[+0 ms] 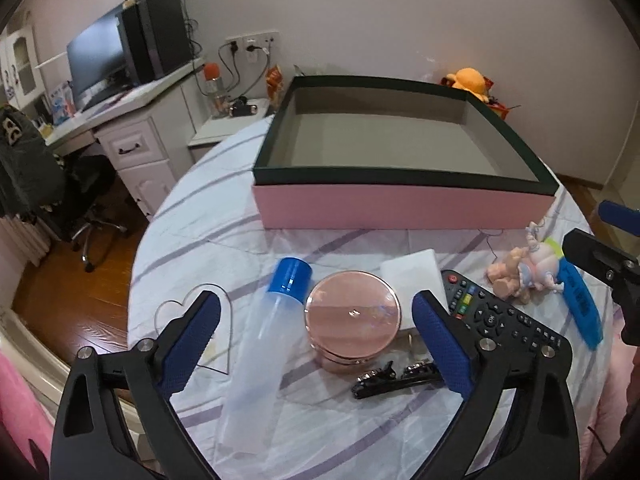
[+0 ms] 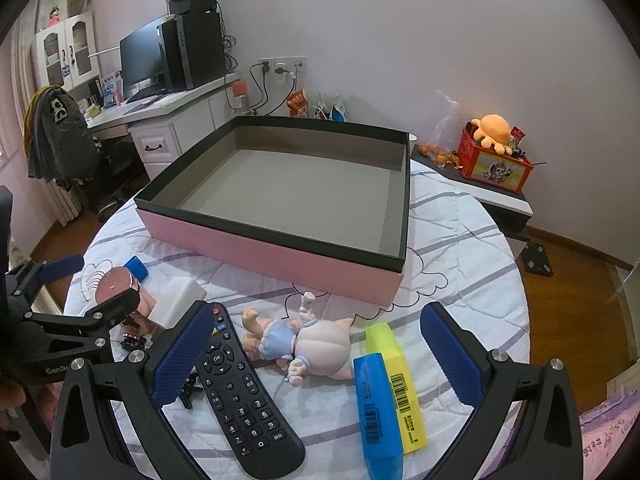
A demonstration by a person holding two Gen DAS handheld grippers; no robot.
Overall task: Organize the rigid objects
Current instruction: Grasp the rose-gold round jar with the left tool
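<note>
Pink-walled and dark-rimmed, the big open box [image 1: 404, 205] sits at the far side of the worktop [image 1: 192, 216], and I place everything else by it. On the near side of the box, my left gripper [image 1: 316, 320] hangs with its jaws apart and nothing pressed between the blue pads. The round rose-gold case [image 1: 352, 316] lies right between them, with the clear bottle with the blue cap [image 1: 268, 344] beside it toward the left pad. A white block [image 1: 414, 276] lies between the case and the box, and black hair clips [image 1: 394, 378] lie on the near side of the case, farther from the box.

My right gripper [image 2: 316, 348] also stands open and holds nothing. In front of the box, the little doll [image 2: 304, 344] lies between its pads, the black remote [image 2: 240, 392] just by the left pad, and the blue and yellow highlighters [image 2: 390, 396] toward the right pad.
</note>
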